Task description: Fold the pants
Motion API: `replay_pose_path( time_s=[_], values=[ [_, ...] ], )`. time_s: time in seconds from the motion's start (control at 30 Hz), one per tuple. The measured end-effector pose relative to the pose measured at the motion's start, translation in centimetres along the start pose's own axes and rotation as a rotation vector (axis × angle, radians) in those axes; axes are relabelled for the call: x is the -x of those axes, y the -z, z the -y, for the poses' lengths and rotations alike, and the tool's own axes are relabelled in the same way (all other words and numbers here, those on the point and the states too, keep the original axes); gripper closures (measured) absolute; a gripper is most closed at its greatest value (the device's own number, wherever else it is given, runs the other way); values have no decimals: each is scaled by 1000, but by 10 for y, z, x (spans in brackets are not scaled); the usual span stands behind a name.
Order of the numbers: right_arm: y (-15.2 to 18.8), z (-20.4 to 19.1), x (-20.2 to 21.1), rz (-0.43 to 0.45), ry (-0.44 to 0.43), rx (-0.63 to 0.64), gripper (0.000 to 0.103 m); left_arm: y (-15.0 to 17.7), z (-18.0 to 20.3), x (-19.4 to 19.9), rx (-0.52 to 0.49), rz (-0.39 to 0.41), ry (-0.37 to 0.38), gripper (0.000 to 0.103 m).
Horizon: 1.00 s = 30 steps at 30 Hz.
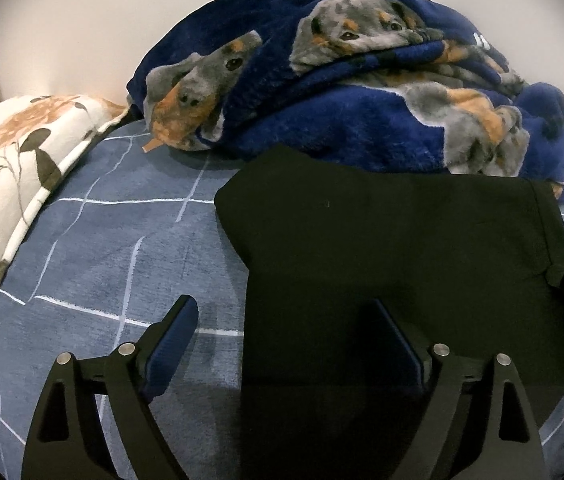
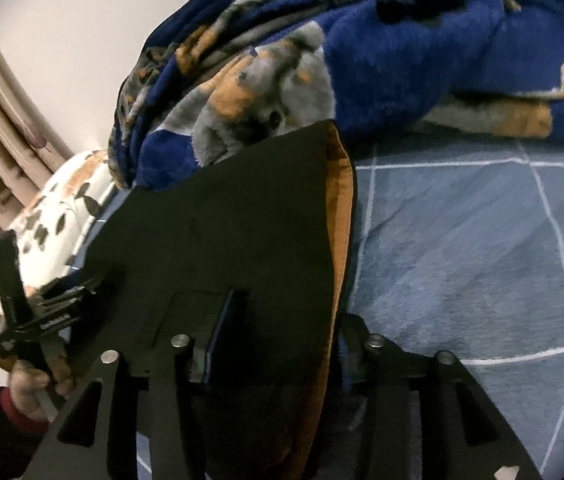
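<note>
1. Lying folded on the blue checked bedsheet (image 1: pixel 94 248), the black pants (image 1: pixel 381 248) are touching the dog-print blanket (image 1: pixel 361 92) behind them.
2. I am holding my left gripper (image 1: pixel 285 340) spread wide, one finger over the sheet, the other over the pants' near edge.
3. I am keeping my right gripper (image 2: pixel 285 340) parted, straddling the pants' orange-lined edge (image 2: pixel 341 208); whether it pinches the cloth, I cannot tell.
4. The floral pillow (image 1: pixel 6 168) is sitting beside the blanket.

The pants (image 1: pixel 381 240) lie on the bedsheet (image 1: pixel 122 240), blanket (image 1: pixel 361 120) behind, pillow (image 1: pixel 14 152) left.
</note>
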State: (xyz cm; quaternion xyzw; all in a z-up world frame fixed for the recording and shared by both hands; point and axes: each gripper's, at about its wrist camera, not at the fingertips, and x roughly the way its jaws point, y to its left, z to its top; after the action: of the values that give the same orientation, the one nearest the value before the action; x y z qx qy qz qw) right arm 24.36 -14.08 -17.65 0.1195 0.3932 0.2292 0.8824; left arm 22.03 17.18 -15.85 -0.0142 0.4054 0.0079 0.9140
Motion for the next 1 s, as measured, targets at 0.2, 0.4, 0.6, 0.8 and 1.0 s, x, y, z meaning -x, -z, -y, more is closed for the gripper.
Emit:
replay_pose_path(
  time_s=[0.2, 0.4, 0.6, 0.8, 1.0],
  values=[
    [1, -6, 1, 26, 97, 31, 44, 1, 2, 0, -8, 5, -29, 11],
    [1, -9, 0, 29, 191, 48, 24, 1, 2, 0, -9, 8, -45, 9],
    [3, -15, -4, 8, 233, 81, 11, 3, 6, 2, -21, 16, -70, 7],
    [3, -15, -3, 6, 255, 82, 5, 3, 8, 2, -29, 21, -84, 7],
    [3, -16, -5, 4, 276, 82, 2, 3, 8, 3, -34, 23, -91, 6]
  ],
)
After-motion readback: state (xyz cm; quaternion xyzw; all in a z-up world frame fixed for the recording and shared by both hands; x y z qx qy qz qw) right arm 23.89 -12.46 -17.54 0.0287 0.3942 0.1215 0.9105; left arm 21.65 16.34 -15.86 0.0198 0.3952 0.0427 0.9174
